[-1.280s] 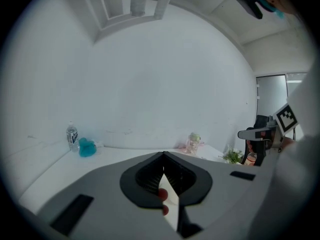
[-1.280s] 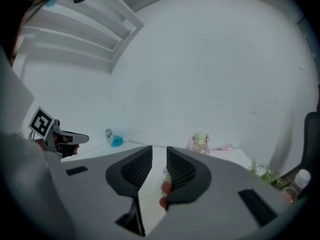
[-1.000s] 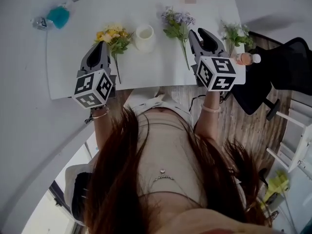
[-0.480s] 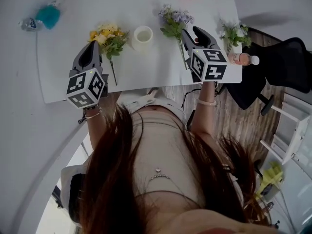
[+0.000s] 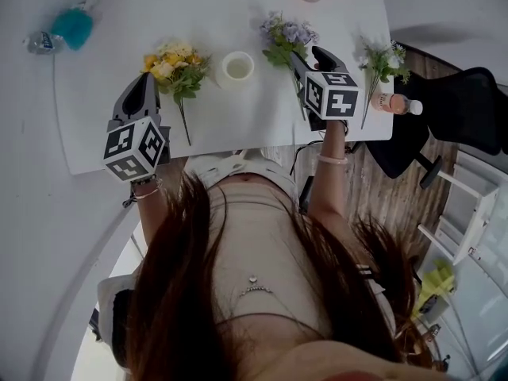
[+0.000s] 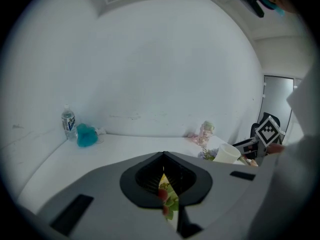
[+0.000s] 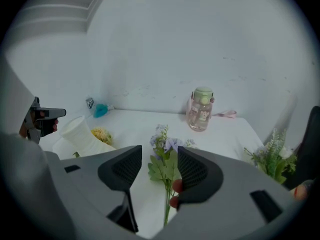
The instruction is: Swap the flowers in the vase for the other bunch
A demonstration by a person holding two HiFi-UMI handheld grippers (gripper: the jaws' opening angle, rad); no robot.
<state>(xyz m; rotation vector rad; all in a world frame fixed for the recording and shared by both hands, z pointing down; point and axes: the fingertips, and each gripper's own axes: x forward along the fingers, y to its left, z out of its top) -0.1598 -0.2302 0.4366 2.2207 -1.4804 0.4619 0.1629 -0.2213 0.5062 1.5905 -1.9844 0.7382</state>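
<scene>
The right tongs (image 7: pixel 159 160), jaws just opening, straddle the ungripped stem of the purple bunch (image 5: pixel 287 38), lying along their line on the worktop (image 5: pixel 230 121); left tongs (image 5: pixel 148 82) clenched, empty.

Bare surface (image 5: pixel 230 109) lay open in front of the white vase (image 5: pixel 236 67), which stood between the yellow bunch (image 5: pixel 176 60) and the purple bunch (image 5: pixel 286 38). A pink bottle (image 7: pixel 202 109) stood beyond the purple bunch, and a green sprig (image 5: pixel 379 58) lay well apart on its right.

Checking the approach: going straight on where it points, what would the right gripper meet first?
Probably the purple flower bunch; its stem lies between the jaws of the right gripper, which have just been opening.
</scene>
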